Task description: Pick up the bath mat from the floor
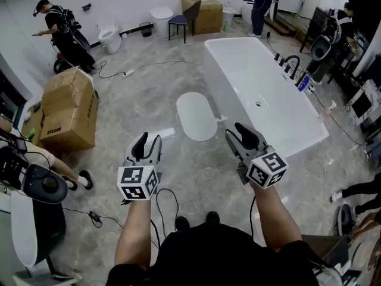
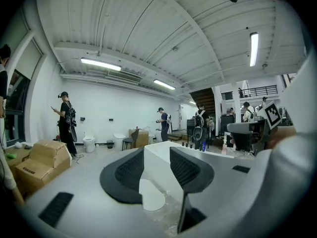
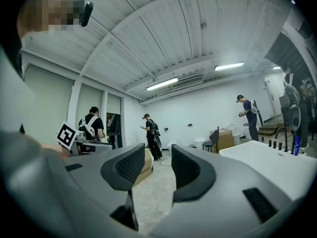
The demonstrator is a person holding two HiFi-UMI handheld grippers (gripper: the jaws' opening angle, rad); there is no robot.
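left claw (image 1: 147, 137), right claw (image 1: 237, 130) apart, empty; bath mat (image 1: 196, 116) lies beside bathtub (image 1: 262, 76), perhaps touching.

grey floor (image 1: 149, 103), bath mat (image 1: 196, 116) (white), bathtub (image 1: 238, 70)

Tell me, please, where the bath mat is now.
In the head view, the white oval bath mat lies on the floor near centre, just left of the bathtub.

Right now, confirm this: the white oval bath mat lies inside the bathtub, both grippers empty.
Not inside: the head view shows the bath mat lying on the floor beside the bathtub. The left gripper and right gripper are empty.
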